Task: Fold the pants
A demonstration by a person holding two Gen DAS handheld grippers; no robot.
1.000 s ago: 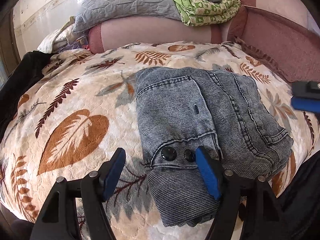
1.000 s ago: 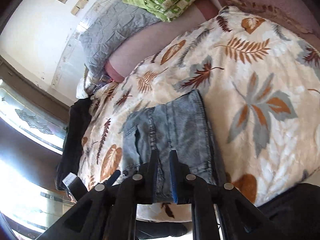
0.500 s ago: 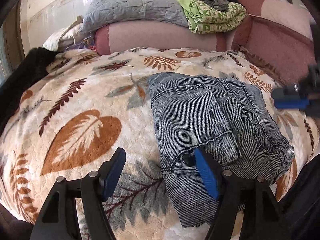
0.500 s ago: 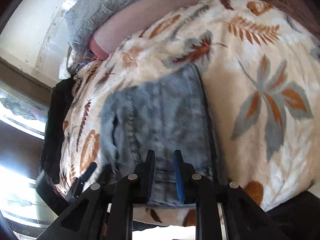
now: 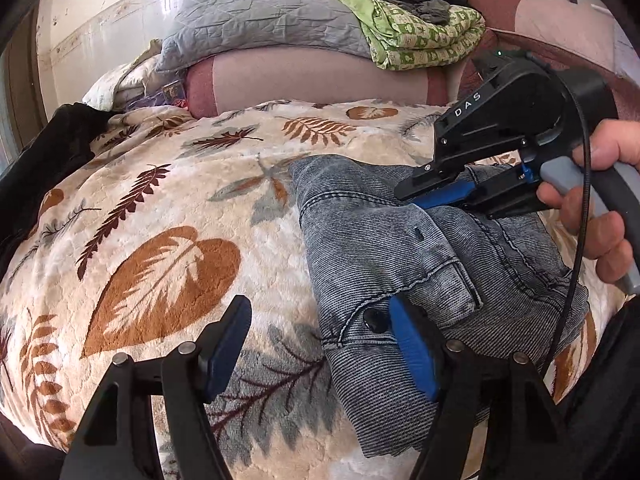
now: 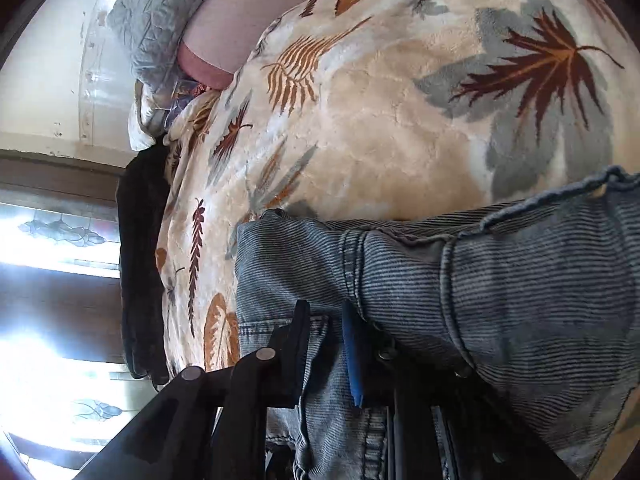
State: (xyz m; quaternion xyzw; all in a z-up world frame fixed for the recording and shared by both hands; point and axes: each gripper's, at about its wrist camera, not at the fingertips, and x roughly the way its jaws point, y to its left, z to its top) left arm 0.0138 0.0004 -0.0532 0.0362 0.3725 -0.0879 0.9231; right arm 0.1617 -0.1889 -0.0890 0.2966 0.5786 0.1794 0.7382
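Note:
The grey-blue jeans (image 5: pixel 384 248) lie folded into a thick bundle on the leaf-patterned blanket (image 5: pixel 160 216). My left gripper (image 5: pixel 320 344) stands open at their near end. Its right finger (image 5: pixel 412 352) is on the waistband beside a dark button, and its left finger (image 5: pixel 224 344) is over bare blanket. My right gripper (image 5: pixel 436 198), held by a hand (image 5: pixel 600 216), points at the far part of the jeans. In the right wrist view the right gripper (image 6: pixel 325 350) has a narrow gap and its jaws are closing. Denim (image 6: pixel 500 280) shows through the gap and drapes over its right finger.
Along the back of the bed lie a pink bolster (image 5: pixel 312 76), a grey quilted pillow (image 5: pixel 256 12) and a green patterned blanket (image 5: pixel 420 36) with dark clothes on it. A black cloth (image 5: pixel 44 160) hangs at the bed's left edge. A bright window (image 6: pixel 52 320) is beside it.
My right gripper has swung in from the right edge and come down onto the far part of the jeans, its gap narrower. The left gripper has stayed open in place.

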